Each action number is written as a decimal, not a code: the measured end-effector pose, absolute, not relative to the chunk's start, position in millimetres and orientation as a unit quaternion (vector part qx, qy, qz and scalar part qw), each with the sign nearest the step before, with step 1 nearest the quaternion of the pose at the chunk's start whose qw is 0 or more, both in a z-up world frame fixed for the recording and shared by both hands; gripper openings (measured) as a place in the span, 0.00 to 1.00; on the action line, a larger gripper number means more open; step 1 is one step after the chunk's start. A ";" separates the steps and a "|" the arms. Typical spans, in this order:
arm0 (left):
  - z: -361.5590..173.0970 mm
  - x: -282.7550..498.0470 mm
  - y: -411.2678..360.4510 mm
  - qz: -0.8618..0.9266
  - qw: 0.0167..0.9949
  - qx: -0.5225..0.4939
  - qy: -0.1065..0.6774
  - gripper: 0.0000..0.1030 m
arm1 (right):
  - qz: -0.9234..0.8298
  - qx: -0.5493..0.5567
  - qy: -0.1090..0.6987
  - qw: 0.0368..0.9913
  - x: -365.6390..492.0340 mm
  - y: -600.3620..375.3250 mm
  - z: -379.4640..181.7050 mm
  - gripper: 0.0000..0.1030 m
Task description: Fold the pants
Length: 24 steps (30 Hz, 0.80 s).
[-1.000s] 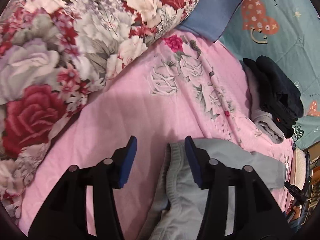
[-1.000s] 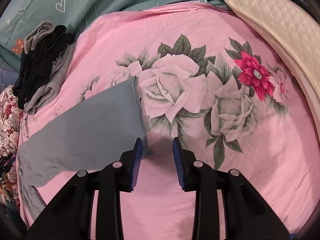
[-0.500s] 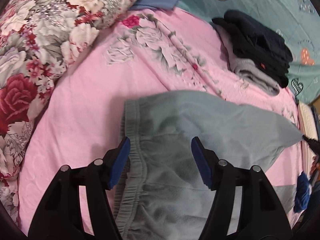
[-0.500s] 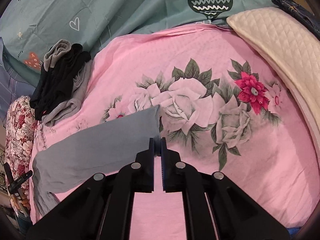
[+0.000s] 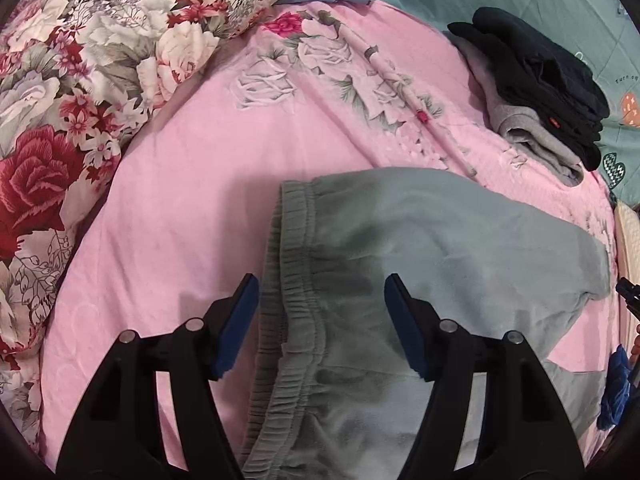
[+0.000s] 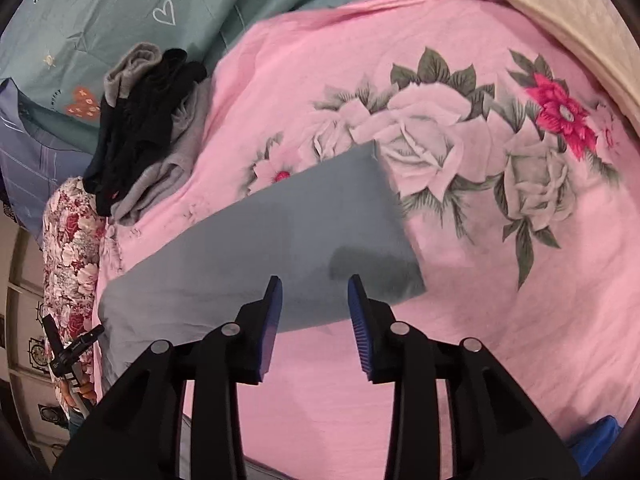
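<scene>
Pink sheet (image 5: 180,208) carrying grey pants (image 5: 400,280) mid-frame; left gripper (image 5: 322,300) and right gripper (image 6: 315,300) both hovering wide open, gripping nothing.

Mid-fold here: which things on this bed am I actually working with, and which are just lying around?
In the job:
- grey-green pants, spread flat on the pink sheet
- left gripper, open over the waistband
- right gripper, open at the leg end

Just lying about:
- pile of black and grey clothes
- floral quilt
- cream quilted pad
- teal cover
</scene>
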<state>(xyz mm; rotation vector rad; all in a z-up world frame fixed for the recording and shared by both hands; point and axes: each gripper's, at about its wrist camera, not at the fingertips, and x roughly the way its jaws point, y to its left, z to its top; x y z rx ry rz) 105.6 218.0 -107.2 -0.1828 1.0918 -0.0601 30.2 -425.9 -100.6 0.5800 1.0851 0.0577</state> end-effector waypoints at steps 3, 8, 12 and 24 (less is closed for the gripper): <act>-113.2 105.3 225.2 -0.022 0.846 -0.087 0.526 0.65 | -0.004 0.264 0.535 0.802 30.3 -434.5 -111.5 0.29; -94.0 111.1 242.6 -0.016 0.855 -0.099 0.509 0.68 | -0.020 0.166 0.495 0.853 53.0 -437.4 -68.4 0.39; -86.2 130.4 247.1 0.002 0.857 -0.109 0.504 0.71 | -0.034 0.122 0.494 0.860 94.7 -443.5 -74.8 0.41; -90.8 160.3 212.4 0.007 0.853 -0.077 0.515 0.71 | 0.007 0.105 0.474 0.874 132.3 -441.5 -71.0 0.01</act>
